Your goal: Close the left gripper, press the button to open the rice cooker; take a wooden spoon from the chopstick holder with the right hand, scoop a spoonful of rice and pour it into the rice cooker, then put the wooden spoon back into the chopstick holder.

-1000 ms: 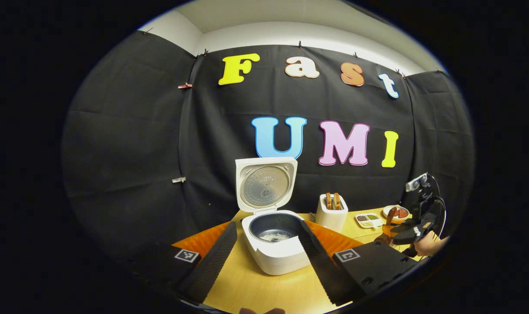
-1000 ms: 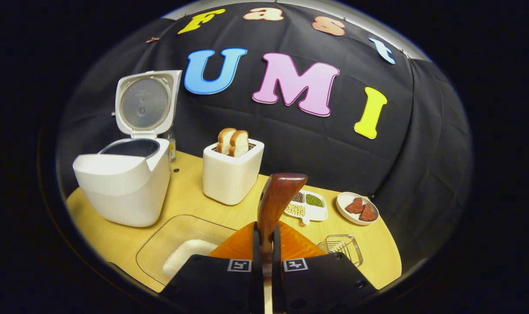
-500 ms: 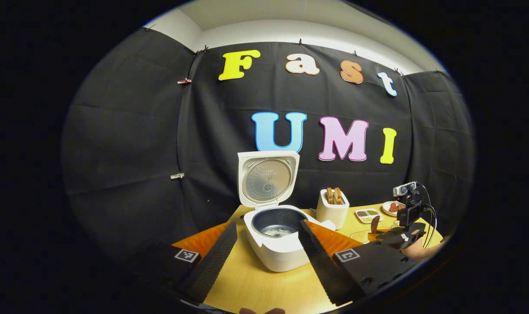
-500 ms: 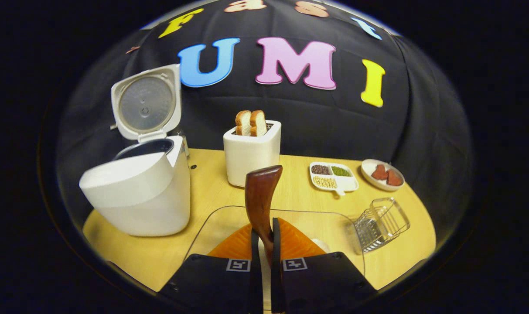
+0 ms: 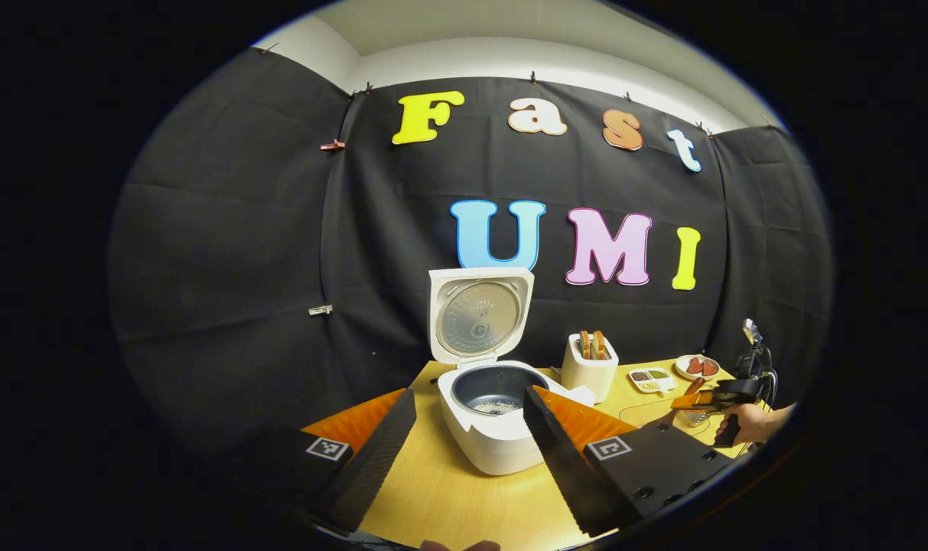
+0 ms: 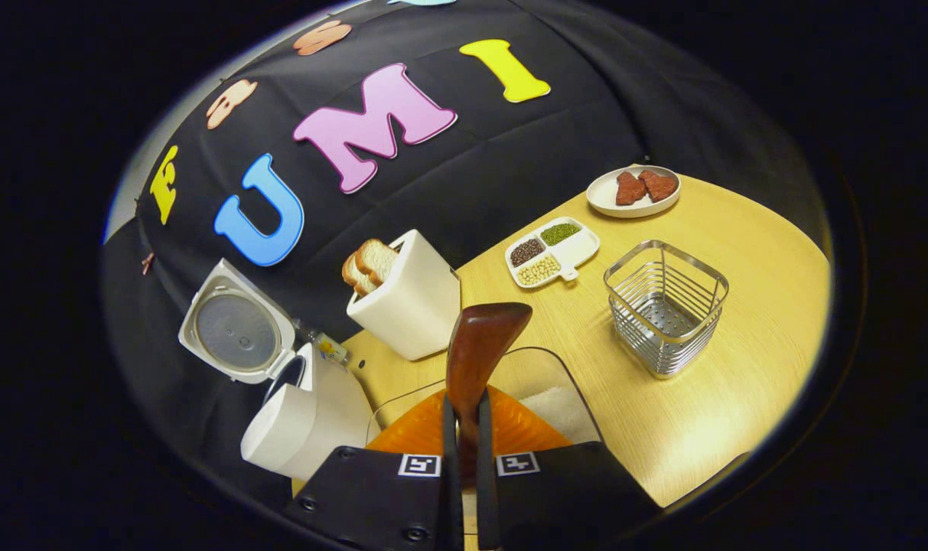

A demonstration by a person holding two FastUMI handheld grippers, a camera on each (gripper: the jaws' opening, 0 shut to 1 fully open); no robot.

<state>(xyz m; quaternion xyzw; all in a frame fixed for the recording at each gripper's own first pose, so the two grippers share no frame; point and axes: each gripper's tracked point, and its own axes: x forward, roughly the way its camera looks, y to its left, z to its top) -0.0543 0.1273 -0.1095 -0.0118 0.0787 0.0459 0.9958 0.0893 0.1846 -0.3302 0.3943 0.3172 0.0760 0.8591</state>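
The white rice cooker [image 5: 494, 428] stands open with its lid [image 5: 479, 314] upright, and a little rice lies in its dark pot. My left gripper [image 5: 470, 394] is open in front of it, one finger on each side and clear of it. My right gripper [image 6: 464, 417] is shut on the handle of the dark wooden spoon [image 6: 479, 344], whose bowl points up and forward. The spoon hangs over the glass rice tray [image 6: 544, 367], left of the wire chopstick holder [image 6: 666, 306]. The view is tilted, with the cooker [image 6: 303, 421] low on the left. The right gripper [image 5: 727, 394] and its hand also show far right in the left gripper view.
A white toaster [image 6: 406, 298] with bread slices stands behind the tray. A divided dish [image 6: 555, 249] of beans and a small plate [image 6: 632, 191] with red pieces sit near the back wall. The wooden table [image 6: 739, 398] ends just right of the holder.
My right gripper has rolled and swung right with the spoon, so the wire holder is now nearer and more central. The left gripper has hardly moved.
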